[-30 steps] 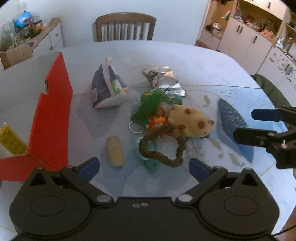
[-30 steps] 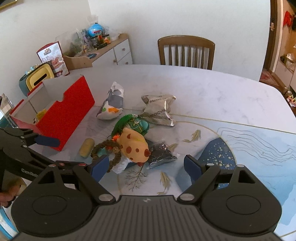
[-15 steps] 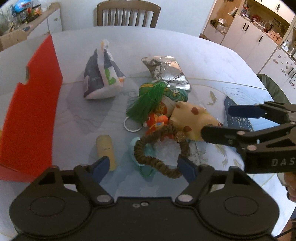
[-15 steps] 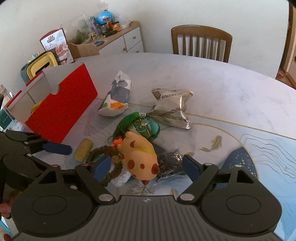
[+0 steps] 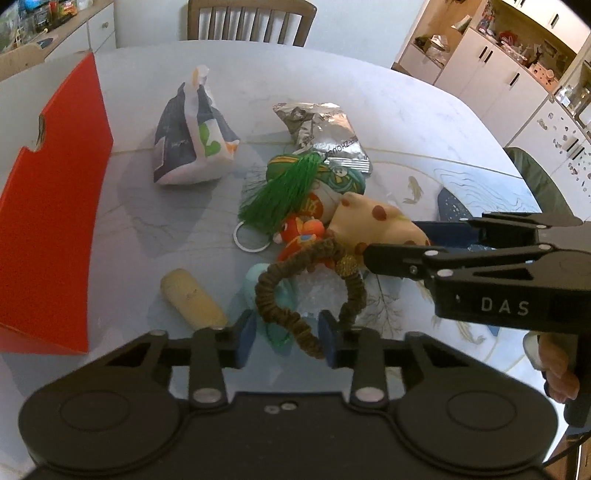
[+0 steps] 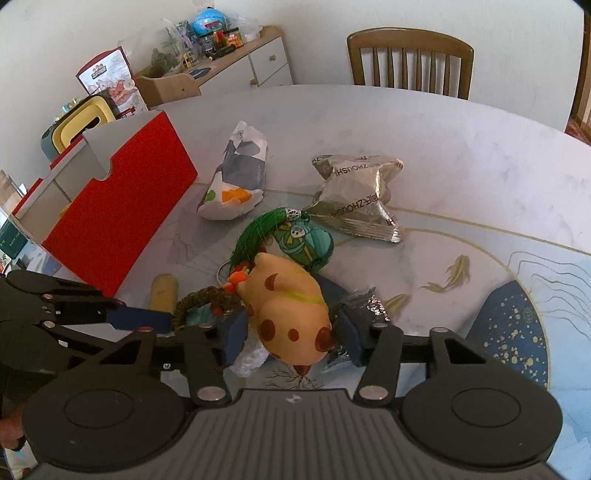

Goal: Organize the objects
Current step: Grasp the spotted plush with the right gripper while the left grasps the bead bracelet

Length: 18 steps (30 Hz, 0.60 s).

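Note:
A heap of small things lies mid-table. My left gripper [image 5: 287, 338] points down at a brown braided ring [image 5: 295, 325]. Its jaws are closing, with the ring's near arc and a teal item between the pads, and no firm squeeze shows. In the right wrist view one of the left gripper's fingers [image 6: 140, 319] reaches that ring from the left. My right gripper [image 6: 291, 334] is closing on a yellow toy with red spots [image 6: 288, 306], and both pads touch its sides. From the left wrist view, the right gripper [image 5: 395, 238] straddles the spotted toy [image 5: 373, 221].
An open red box [image 5: 55, 206] stands at the left. A beige stub [image 5: 192, 301], a key ring [image 5: 249, 240], a green tassel [image 5: 284, 192], a silver snack bag [image 5: 325, 129] and a grey-white pouch [image 5: 192, 144] lie around the heap. A chair [image 5: 247, 22] stands behind the table.
Both grippers came down closer to the heap and their jaws narrowed. The right one moved in from the right and closed around the spotted toy. The left pads drew in beside the brown ring.

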### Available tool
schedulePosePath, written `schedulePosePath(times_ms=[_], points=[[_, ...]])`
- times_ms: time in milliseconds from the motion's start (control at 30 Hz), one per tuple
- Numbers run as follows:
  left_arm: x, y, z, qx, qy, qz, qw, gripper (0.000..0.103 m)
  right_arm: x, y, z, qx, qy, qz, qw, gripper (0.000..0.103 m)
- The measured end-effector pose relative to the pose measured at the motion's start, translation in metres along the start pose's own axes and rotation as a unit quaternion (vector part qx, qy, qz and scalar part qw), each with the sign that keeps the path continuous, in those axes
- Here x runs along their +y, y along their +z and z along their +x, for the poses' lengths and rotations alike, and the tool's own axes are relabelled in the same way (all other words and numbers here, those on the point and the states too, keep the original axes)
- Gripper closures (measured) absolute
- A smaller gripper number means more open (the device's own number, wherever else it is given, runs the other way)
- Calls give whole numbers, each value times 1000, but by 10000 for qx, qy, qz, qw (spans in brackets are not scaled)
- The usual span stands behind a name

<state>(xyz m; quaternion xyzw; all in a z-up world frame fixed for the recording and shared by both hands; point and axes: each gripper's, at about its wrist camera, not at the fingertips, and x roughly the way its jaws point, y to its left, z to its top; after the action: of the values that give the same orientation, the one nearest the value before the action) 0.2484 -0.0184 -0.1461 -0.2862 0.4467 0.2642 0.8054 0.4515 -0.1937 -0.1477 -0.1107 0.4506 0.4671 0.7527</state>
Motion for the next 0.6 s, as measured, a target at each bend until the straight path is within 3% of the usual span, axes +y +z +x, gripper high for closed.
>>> schedulePosePath(times_ms=[133, 200, 233, 600], points=[[1, 0, -2, -28, -14, -32, 10000, 81, 4, -1, -1, -8, -59, -84, 9999, 61], [0, 0, -2, -31, 58, 3, 10000, 94, 5, -2, -2, -18, -90, -102, 9999, 62], [-1, 0, -2, -45, 154, 30, 9999, 95, 6, -2, -3, -19, -101, -100, 9999, 62], [4, 5, -32, -403, 56, 55, 9992, 96, 18, -9, -26, -220, -168, -11, 9996, 64]])
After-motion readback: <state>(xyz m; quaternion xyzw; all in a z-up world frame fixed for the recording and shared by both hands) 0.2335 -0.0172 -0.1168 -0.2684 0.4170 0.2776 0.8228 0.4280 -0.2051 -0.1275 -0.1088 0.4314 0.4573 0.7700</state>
